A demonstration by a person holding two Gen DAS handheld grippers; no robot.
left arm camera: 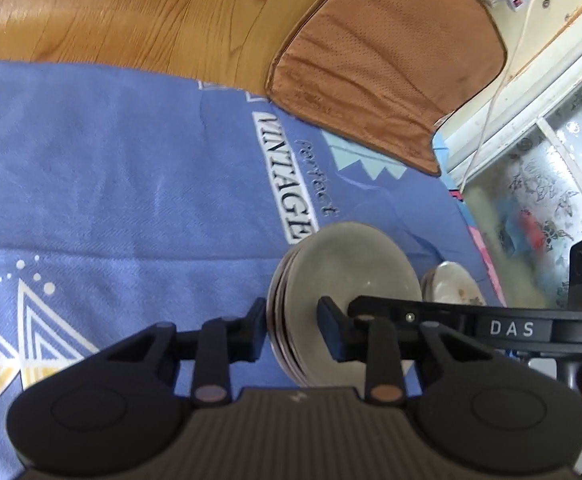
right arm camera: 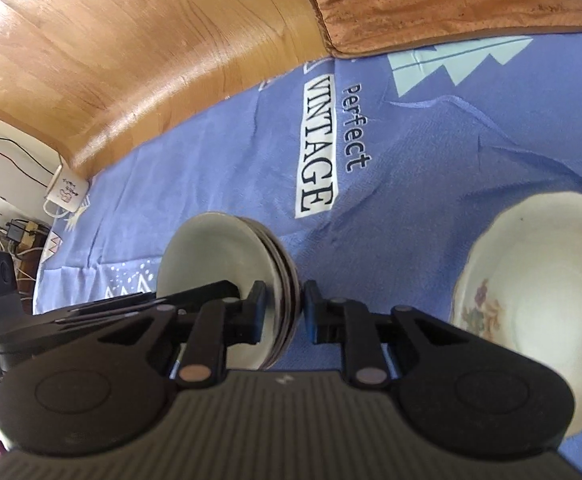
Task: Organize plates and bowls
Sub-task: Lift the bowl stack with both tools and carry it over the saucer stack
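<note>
- Left wrist view is filled mostly by a blue printed cloth (left arm camera: 111,168) spread over the surface; a brown cushion (left arm camera: 387,60) lies at its far edge, with wooden floor (left arm camera: 131,4) beyond.
- A stack of small plates (left arm camera: 343,280) is seen standing on edge on the cloth, held from both sides.
- A floral bowl (right arm camera: 539,300) is seen resting on the cloth just right of the stack.
- The left gripper (left arm camera: 295,330) is closed on the stack's near left rim.
- The right gripper (right arm camera: 283,312) is clamped on the opposite rim.
</note>
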